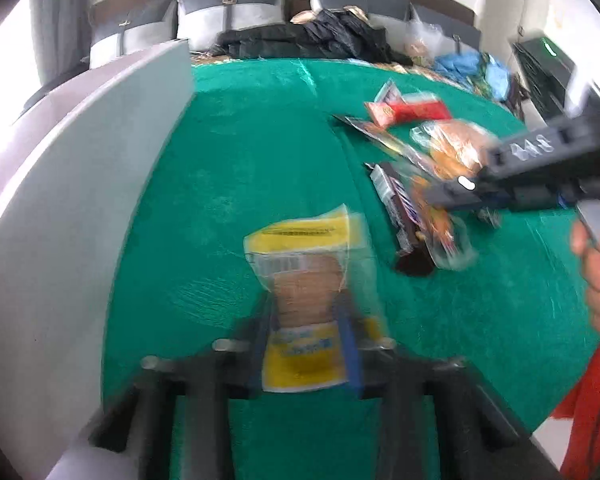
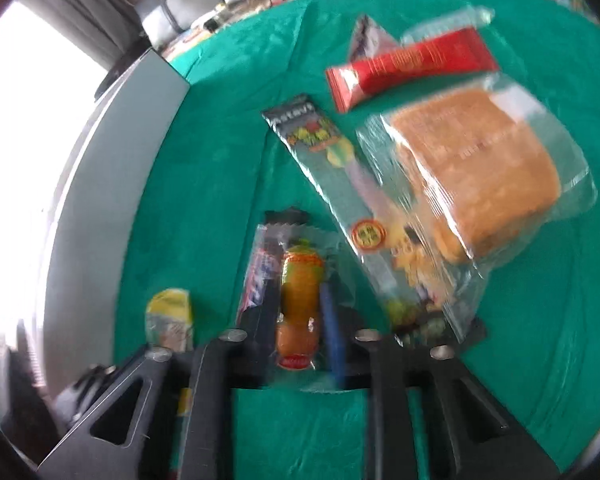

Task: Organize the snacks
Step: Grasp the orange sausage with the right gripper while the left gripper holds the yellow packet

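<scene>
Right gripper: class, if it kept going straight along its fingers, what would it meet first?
The right gripper is shut on an orange snack packet. Straight ahead lies bare green cloth; the black candy strip sits slightly right. Depth is unclear.

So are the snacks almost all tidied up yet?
Not yet. Nothing looks put away so far. The left gripper holds a yellow cracker pack, and the right gripper holds an orange snack packet. The red bar, bread bag and long candy pack wait on the green cloth.
</scene>
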The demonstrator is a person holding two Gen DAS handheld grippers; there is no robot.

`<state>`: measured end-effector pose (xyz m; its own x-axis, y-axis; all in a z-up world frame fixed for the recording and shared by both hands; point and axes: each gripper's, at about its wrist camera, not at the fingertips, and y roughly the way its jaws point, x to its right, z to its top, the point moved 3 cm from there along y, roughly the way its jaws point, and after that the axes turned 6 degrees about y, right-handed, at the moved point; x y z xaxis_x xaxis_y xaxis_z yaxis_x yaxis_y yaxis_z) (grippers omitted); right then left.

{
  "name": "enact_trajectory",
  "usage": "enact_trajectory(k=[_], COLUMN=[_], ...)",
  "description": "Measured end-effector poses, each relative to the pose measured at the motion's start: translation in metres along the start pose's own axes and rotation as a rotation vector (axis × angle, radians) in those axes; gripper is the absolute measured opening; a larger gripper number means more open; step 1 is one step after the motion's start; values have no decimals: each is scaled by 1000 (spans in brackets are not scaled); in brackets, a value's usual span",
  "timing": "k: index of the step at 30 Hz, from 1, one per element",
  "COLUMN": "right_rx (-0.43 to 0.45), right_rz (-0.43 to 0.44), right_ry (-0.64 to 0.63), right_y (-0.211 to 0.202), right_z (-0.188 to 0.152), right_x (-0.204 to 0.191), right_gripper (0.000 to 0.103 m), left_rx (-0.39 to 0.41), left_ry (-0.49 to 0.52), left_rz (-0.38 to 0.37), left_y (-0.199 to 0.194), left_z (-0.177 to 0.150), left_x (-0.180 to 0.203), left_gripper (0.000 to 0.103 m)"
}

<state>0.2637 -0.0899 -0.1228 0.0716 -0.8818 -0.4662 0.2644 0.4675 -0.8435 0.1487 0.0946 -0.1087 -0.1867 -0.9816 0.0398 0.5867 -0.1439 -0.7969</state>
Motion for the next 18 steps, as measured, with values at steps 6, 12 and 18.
enact_trajectory(k=[6, 12, 18], right_rx=[14, 49, -7], right_rz=[16, -94, -187], right_ry=[44, -53, -106], right_y=[-14, -16, 13], right_z=[-8, -17, -16], right_x=[9, 1, -7], right_gripper=[4, 39, 58], left_rx=[-5, 9, -35], left_ry=[-109, -57, 102], left_rz=[-97, -87, 45], left_y=[3, -4, 13], left_z=[-1, -1, 1], left_x=[-19, -7, 24], left_gripper=[1, 88, 96])
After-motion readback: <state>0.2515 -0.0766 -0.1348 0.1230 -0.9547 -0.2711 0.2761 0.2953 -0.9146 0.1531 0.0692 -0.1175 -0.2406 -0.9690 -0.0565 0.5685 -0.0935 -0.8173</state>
